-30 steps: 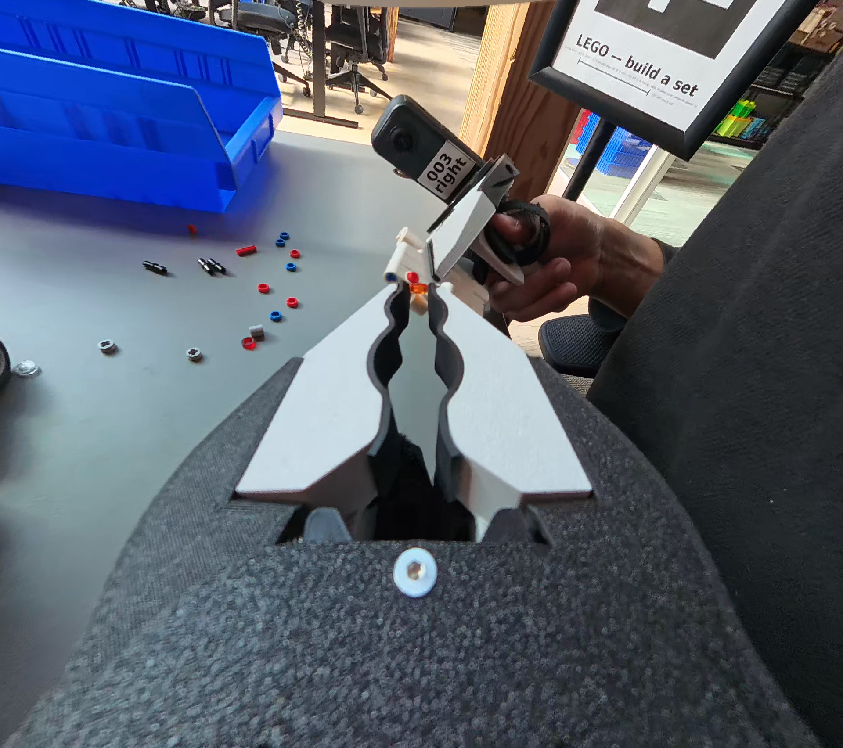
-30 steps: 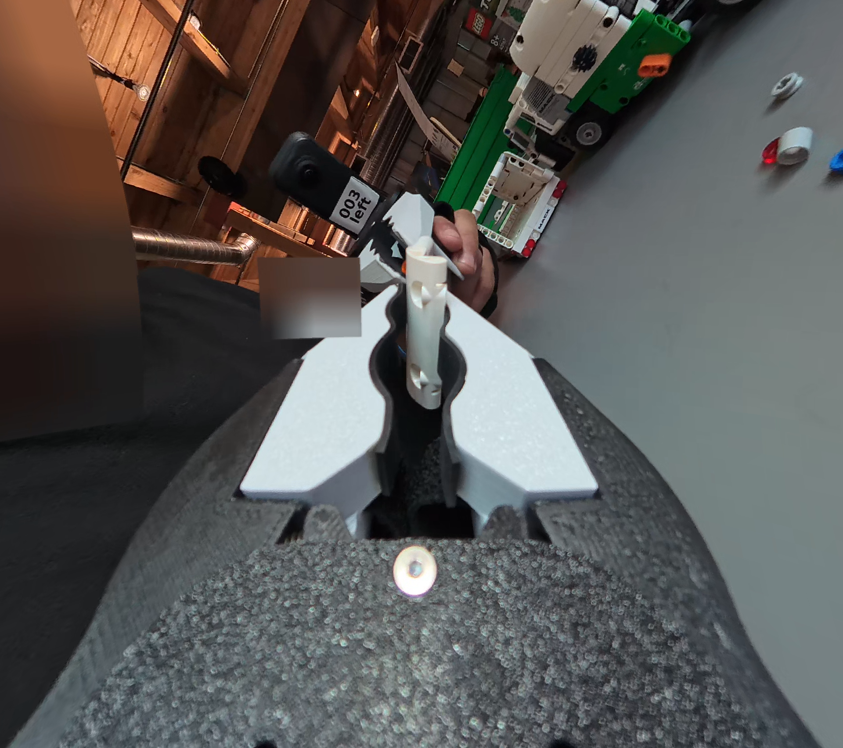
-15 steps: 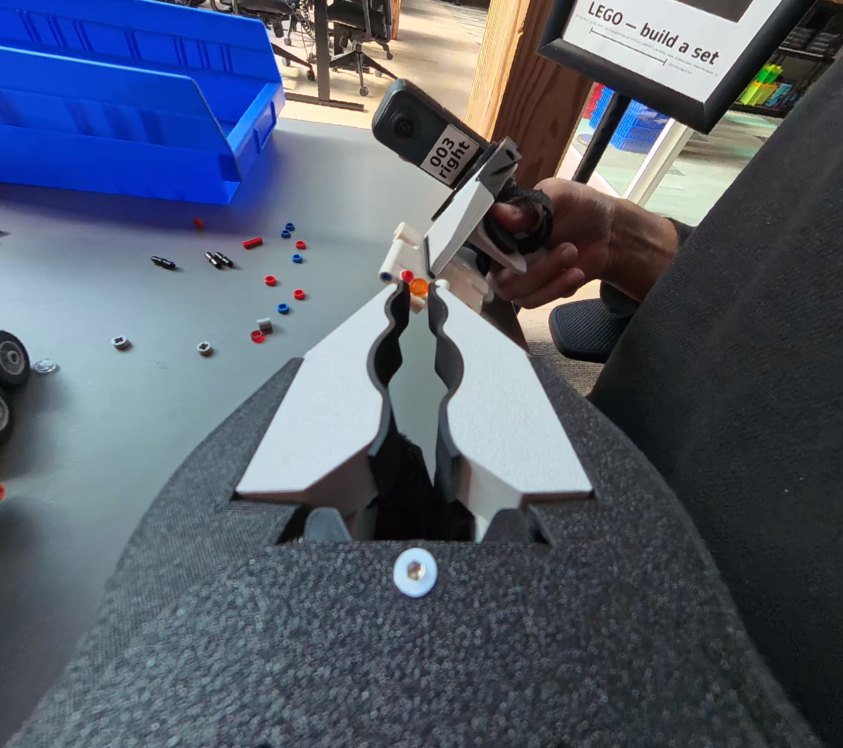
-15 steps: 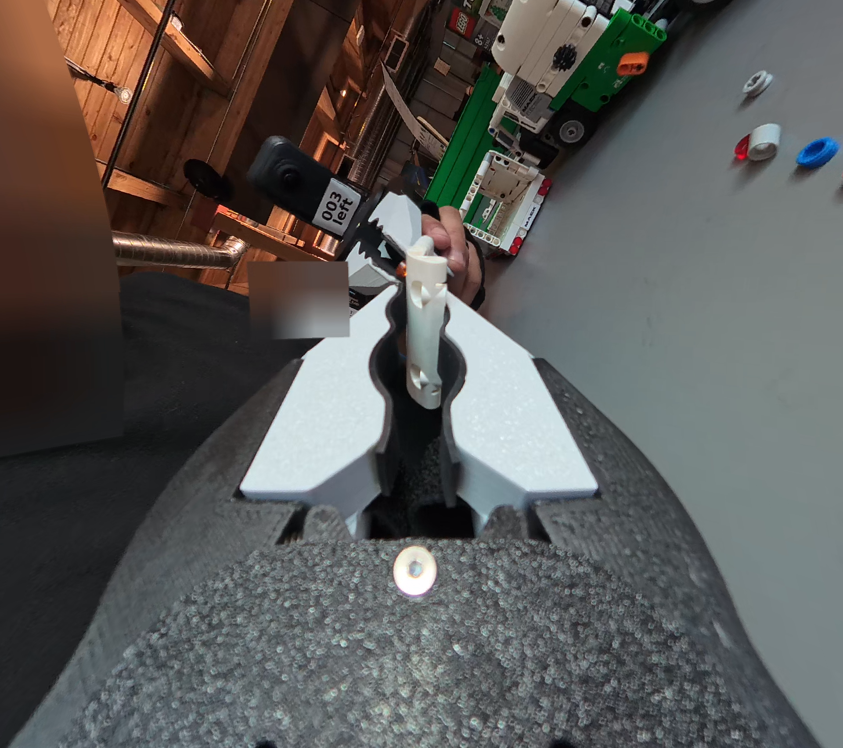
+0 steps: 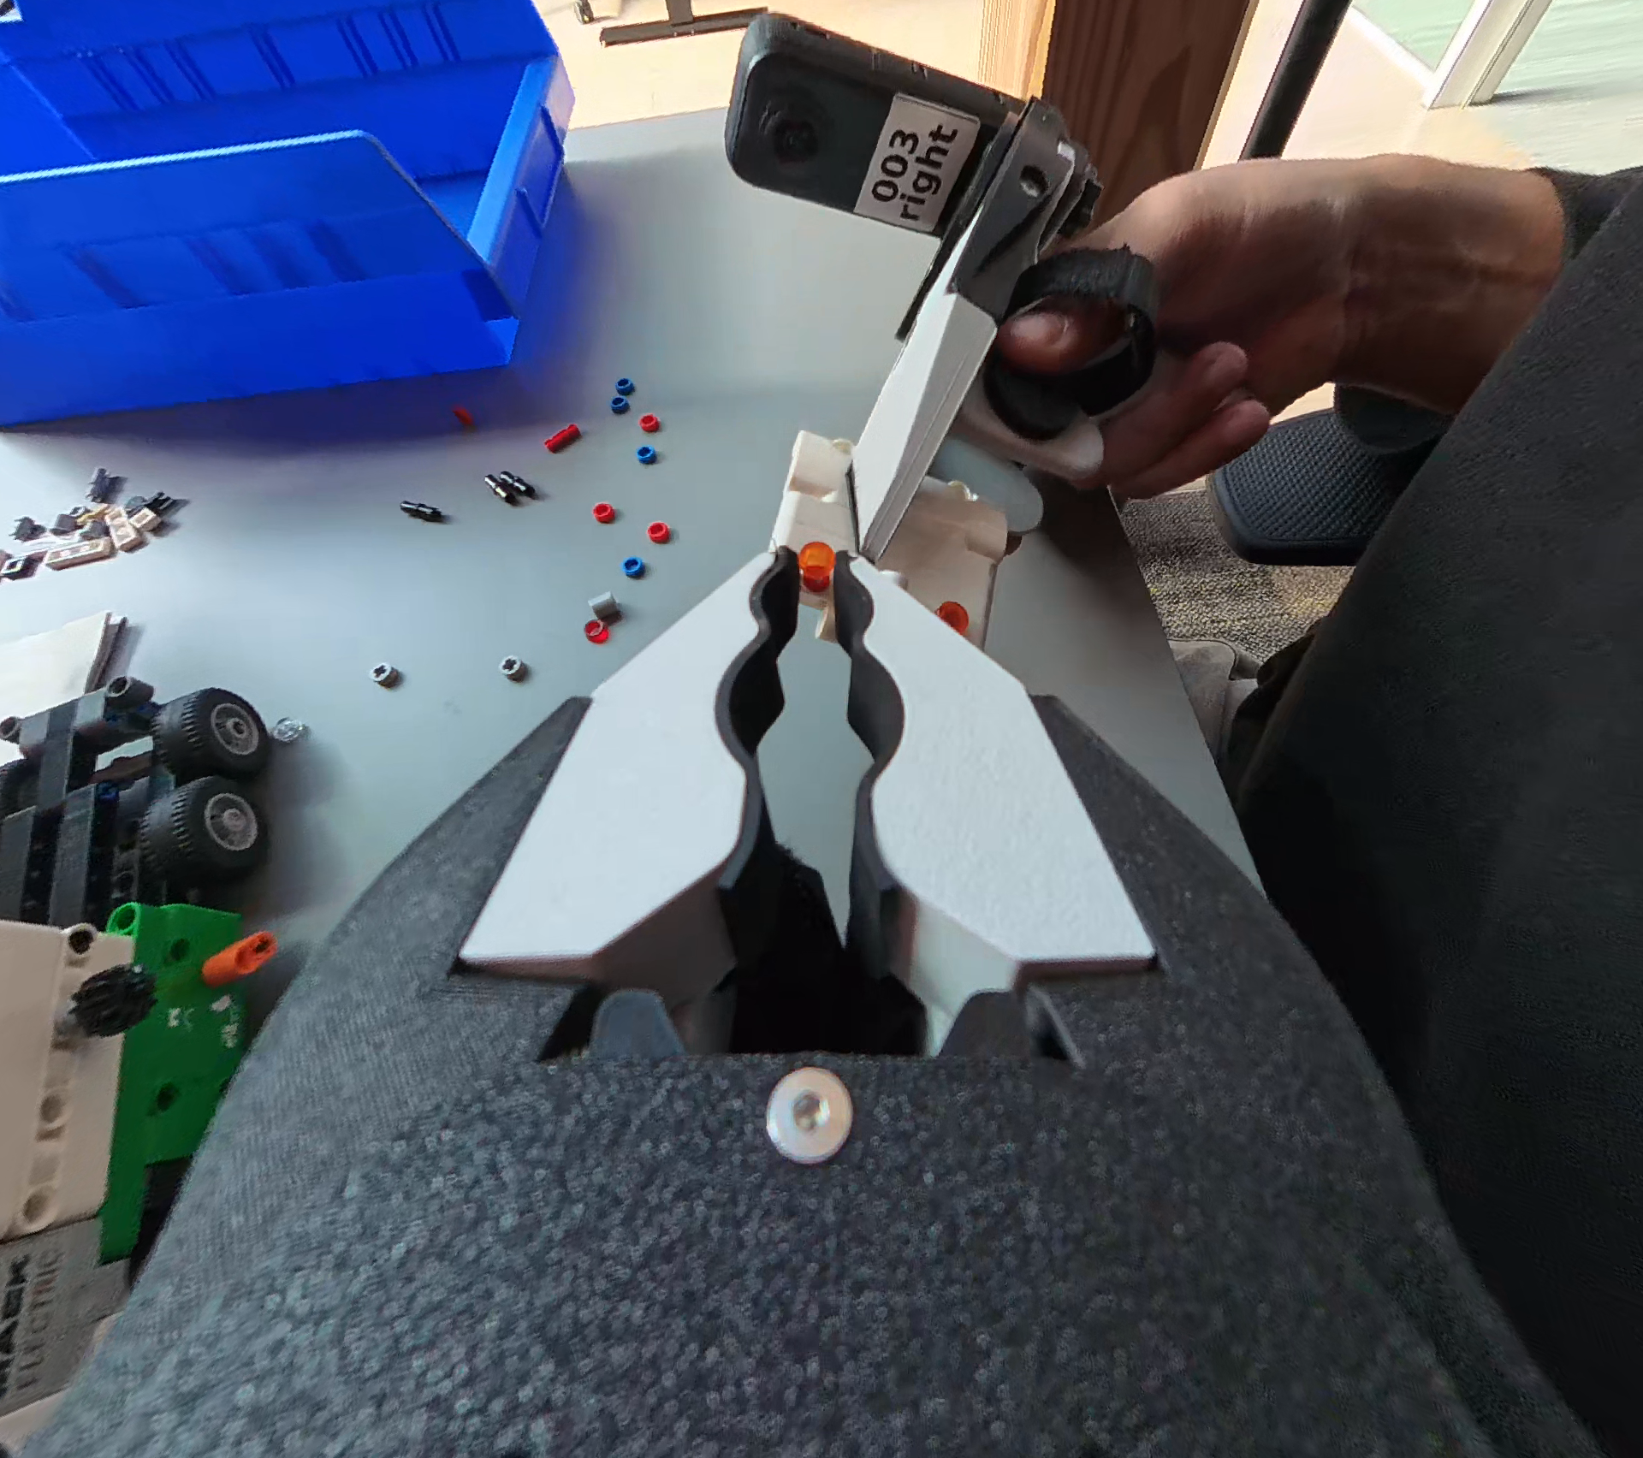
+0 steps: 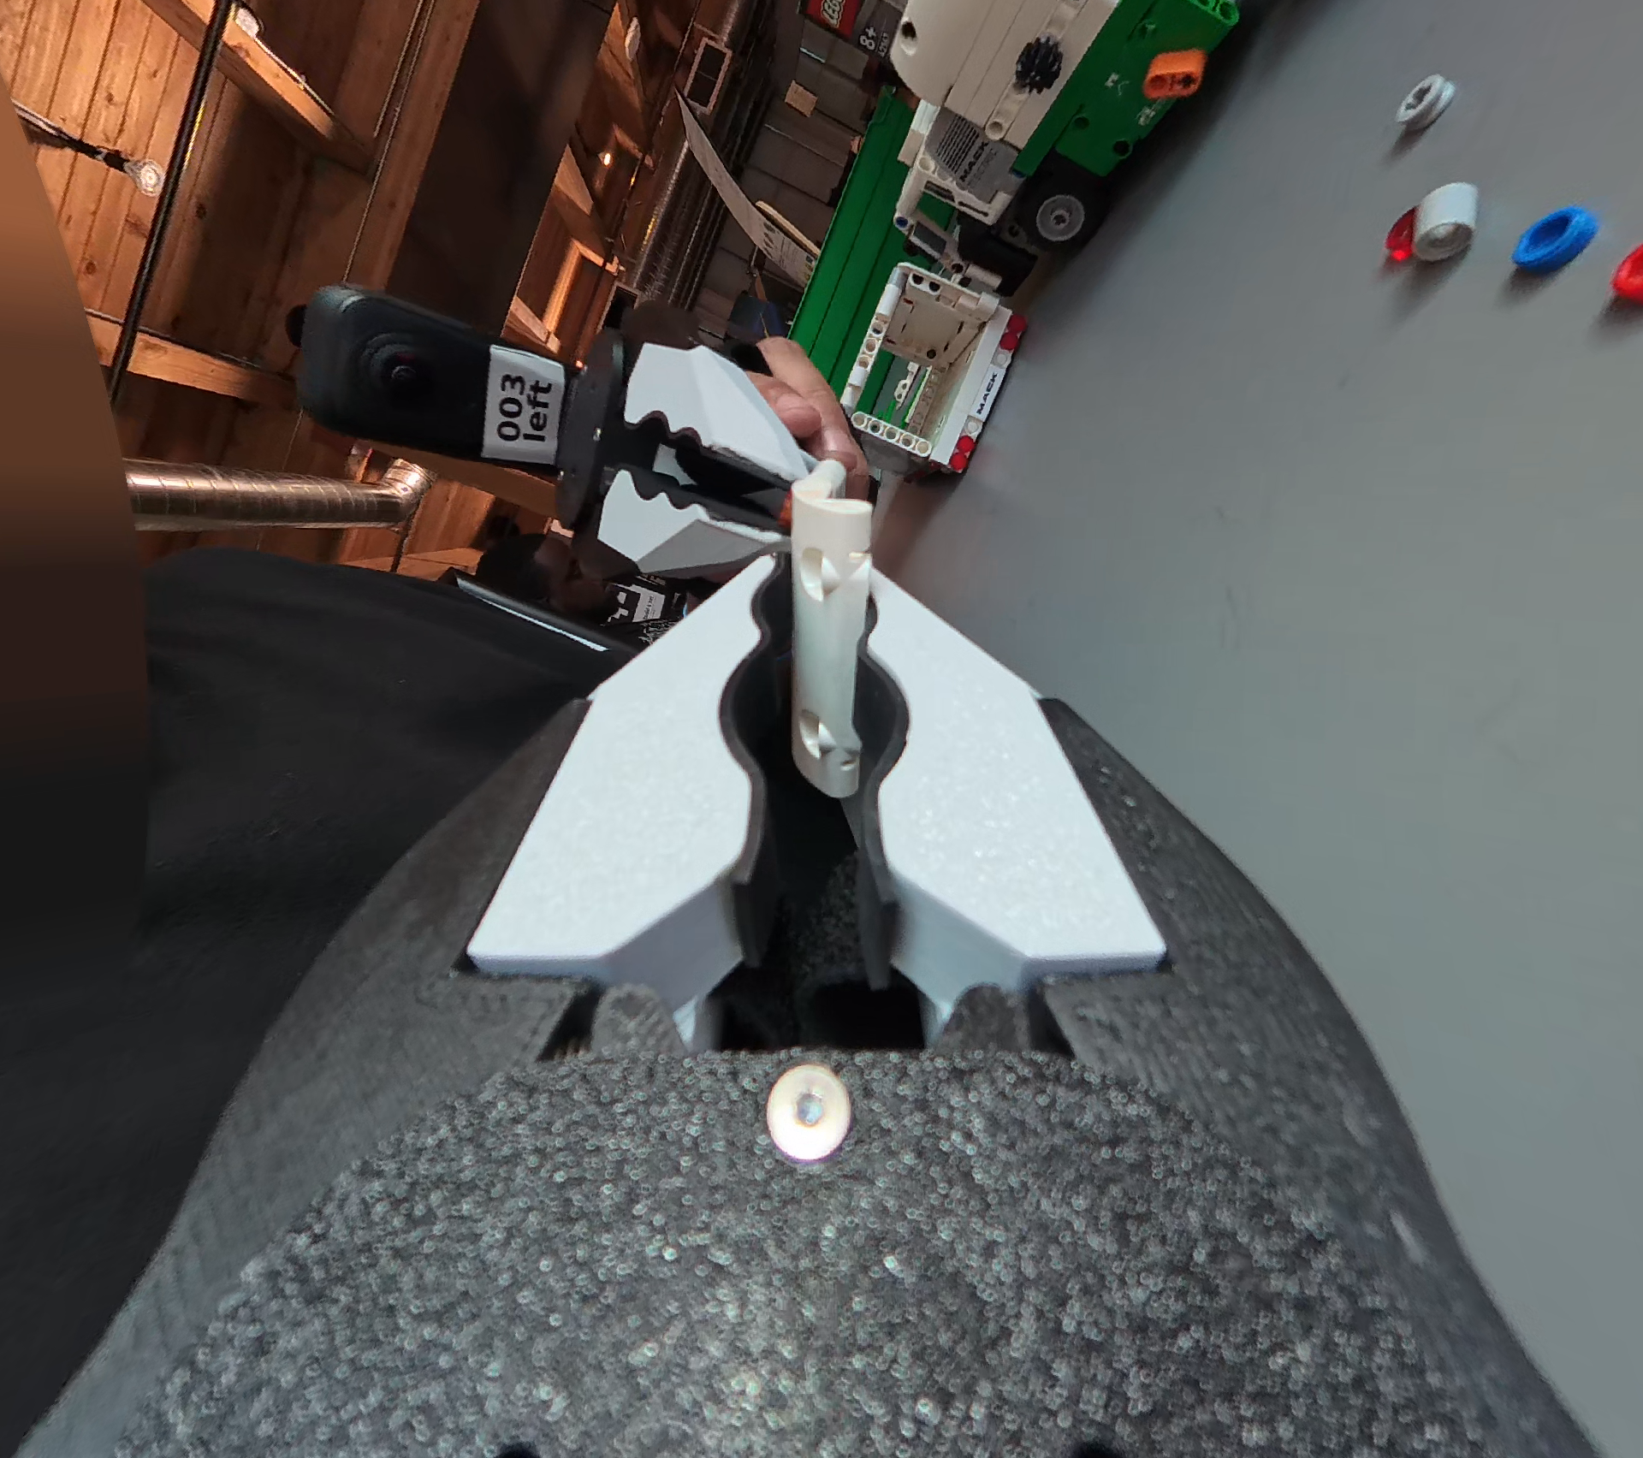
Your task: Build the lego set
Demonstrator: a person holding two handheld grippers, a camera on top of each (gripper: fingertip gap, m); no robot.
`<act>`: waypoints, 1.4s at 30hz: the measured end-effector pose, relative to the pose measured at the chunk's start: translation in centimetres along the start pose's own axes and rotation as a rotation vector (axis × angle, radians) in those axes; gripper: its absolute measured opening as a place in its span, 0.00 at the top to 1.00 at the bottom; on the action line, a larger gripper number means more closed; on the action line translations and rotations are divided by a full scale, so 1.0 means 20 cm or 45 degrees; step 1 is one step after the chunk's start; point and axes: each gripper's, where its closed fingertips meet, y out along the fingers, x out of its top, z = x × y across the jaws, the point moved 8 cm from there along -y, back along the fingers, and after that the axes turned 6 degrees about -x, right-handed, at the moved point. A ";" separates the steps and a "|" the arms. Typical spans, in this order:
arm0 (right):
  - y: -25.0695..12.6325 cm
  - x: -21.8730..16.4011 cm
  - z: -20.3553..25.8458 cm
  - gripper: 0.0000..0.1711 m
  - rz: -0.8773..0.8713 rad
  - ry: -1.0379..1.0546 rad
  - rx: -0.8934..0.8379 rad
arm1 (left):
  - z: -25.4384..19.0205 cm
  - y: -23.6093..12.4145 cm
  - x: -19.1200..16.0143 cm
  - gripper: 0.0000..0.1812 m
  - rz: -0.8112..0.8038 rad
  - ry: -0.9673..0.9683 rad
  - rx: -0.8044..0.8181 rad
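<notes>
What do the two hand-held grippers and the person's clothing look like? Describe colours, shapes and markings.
Each hand-held gripper has two white wedge fingers with wavy black inner pads, a dark grey foam-textured body, a black camera bearing a white label, and a black finger strap. The sleeve is dark.

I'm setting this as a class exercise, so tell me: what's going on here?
A person is building a Lego set with two handheld grippers. The right gripper is shut on a white piece, held over the grey table. The left gripper pinches a small orange stud and brings it against that piece. Loose small parts lie nearby, and a half-built green and white truck stands on the table.
</notes>
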 end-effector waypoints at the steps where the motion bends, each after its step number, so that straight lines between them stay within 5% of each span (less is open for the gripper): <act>1: 0.00 0.00 0.00 0.95 -0.005 0.021 -0.009 | 0.00 0.00 0.00 0.97 0.024 0.009 0.008; 42: 0.00 0.05 -0.02 0.96 -0.059 0.284 0.200 | 0.08 0.01 0.15 0.96 0.293 0.064 -0.059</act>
